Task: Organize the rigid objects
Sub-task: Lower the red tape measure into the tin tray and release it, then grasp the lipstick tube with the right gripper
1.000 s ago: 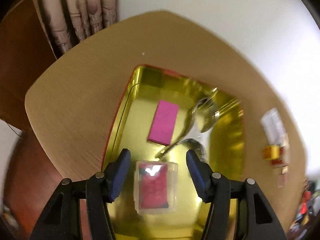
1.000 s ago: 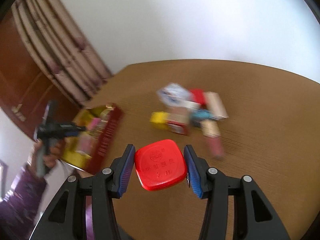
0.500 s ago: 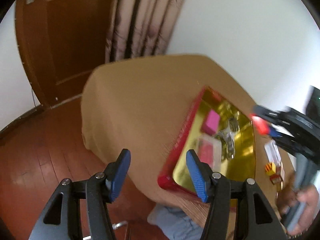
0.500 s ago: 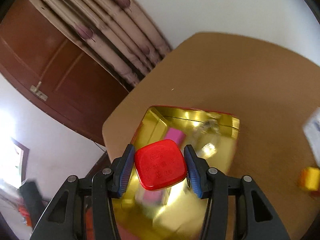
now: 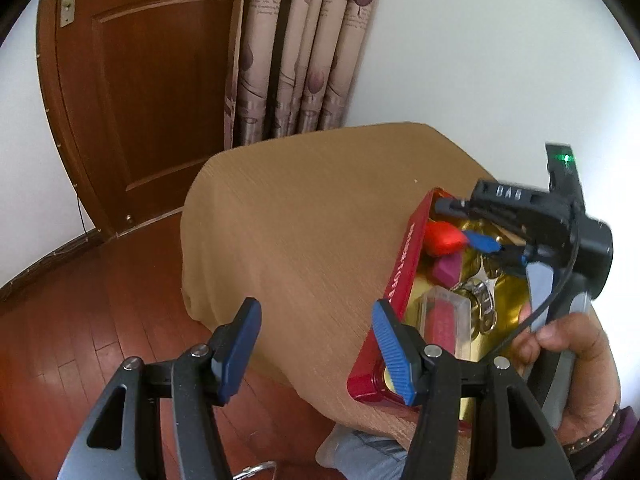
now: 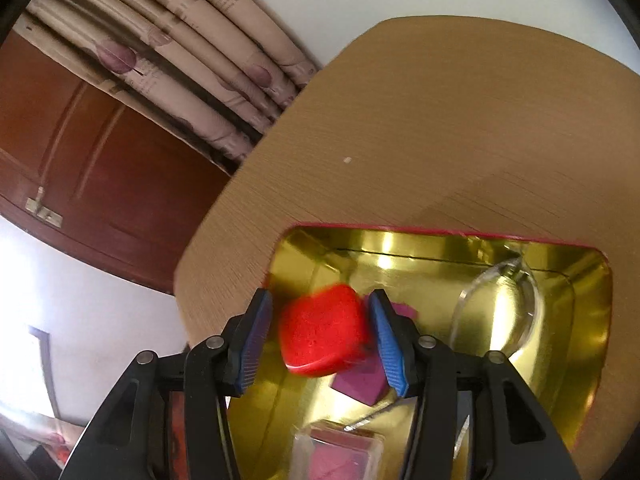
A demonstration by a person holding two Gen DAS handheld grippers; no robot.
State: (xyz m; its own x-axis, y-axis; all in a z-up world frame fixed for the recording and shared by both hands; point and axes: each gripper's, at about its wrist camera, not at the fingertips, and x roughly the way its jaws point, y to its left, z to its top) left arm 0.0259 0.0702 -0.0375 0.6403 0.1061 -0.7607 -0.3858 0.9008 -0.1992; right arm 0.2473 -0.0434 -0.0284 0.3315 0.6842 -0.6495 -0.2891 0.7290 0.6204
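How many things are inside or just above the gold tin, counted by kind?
Red cap: 1
Magenta block: 1
Clear case: 1
Clear glasses: 1
Total: 4

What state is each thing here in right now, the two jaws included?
Left gripper: jaws open, holding nothing.
Right gripper: red lid between its jaws, over the tin.
Gold tin: open, on the table.
Pink block: lying inside the tin.
Door: closed.
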